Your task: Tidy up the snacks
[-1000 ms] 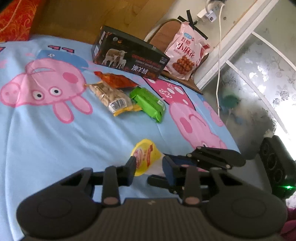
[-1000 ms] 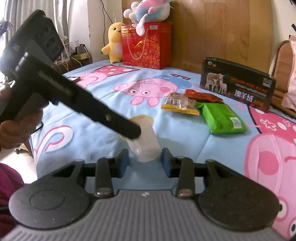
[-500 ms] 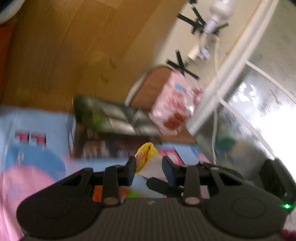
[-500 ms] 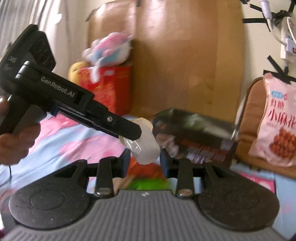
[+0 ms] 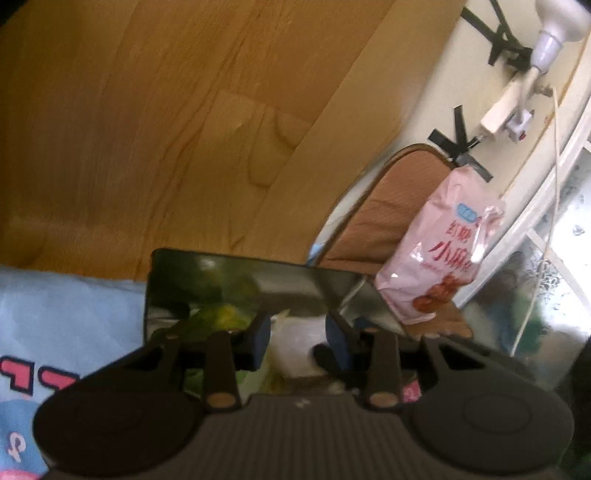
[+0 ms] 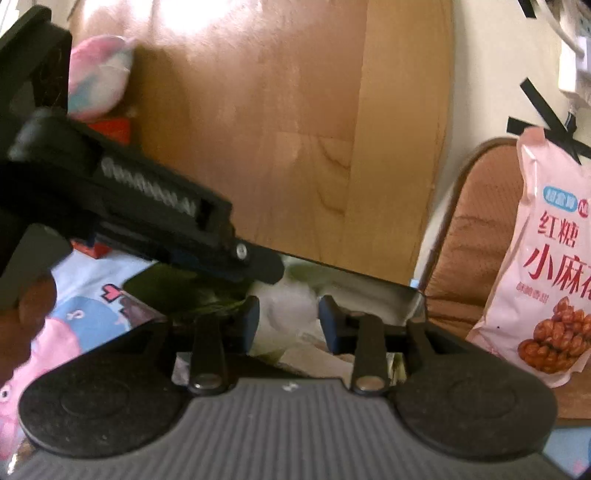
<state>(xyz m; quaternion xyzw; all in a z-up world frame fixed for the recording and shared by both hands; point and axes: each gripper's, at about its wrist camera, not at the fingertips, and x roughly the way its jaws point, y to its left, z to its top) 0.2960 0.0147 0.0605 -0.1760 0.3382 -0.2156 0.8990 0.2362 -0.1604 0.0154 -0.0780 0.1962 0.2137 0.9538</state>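
We observed the left hand-held gripper (image 5: 297,339) with its blue-padded jaws opening, and the pale snack pouch (image 5: 295,343) lay between them; whether the pads pressed on it we could not tell from the blur. The right hand-held gripper (image 6: 289,325) bracketed the same pouch (image 6: 291,310) with its jaws part open, the wrapper filling most of the gap, and contact there was likewise unclear. In the right wrist view the left unit crossed the picture as a dark arm from the upper left, its tip ending just above the pouch and covering that end. A hand (image 6: 22,325) gripping that unit was cut off at the left edge.

Directly beneath and behind the pouch we saw the open black box (image 5: 236,288), its glossy interior reflecting green and yellow shapes that we could not identify. To the right of the box, a pink snack bag (image 5: 439,258) printed with red characters stood leaning against a brown padded chair back (image 5: 402,199).

The box rested on a bed covered by a light blue sheet (image 5: 70,317) with pink cartoon prints. Behind it rose a wooden headboard (image 5: 184,110). A plush toy (image 6: 98,77) sat at the upper left in the right wrist view. On the white wall, black tape strips (image 5: 495,33) secured a power strip (image 5: 506,107) and its cable.
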